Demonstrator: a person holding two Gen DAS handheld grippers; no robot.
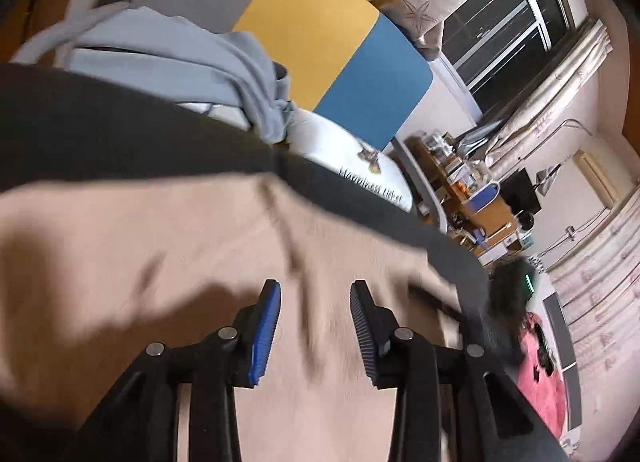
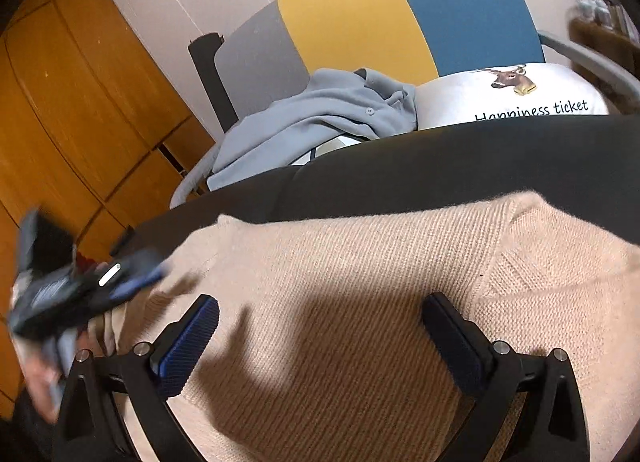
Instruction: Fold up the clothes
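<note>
A beige knit sweater (image 2: 360, 282) lies spread on a dark surface (image 2: 440, 157); it also shows, blurred, in the left wrist view (image 1: 200, 246). My right gripper (image 2: 320, 326) is open, its blue pads wide apart just above the sweater. My left gripper (image 1: 316, 302) is open over the sweater, nothing between its pads. The left gripper also appears blurred at the sweater's left edge in the right wrist view (image 2: 80, 286). The right gripper shows blurred at the right in the left wrist view (image 1: 504, 302).
A grey-blue garment (image 2: 320, 121) and a white printed cushion (image 2: 520, 97) lie on a chair with a grey, yellow and blue back (image 2: 380, 9) beyond the dark surface. Wooden cabinets (image 2: 80, 101) stand left. A cluttered desk (image 1: 472, 189) and window (image 1: 508, 21) are far right.
</note>
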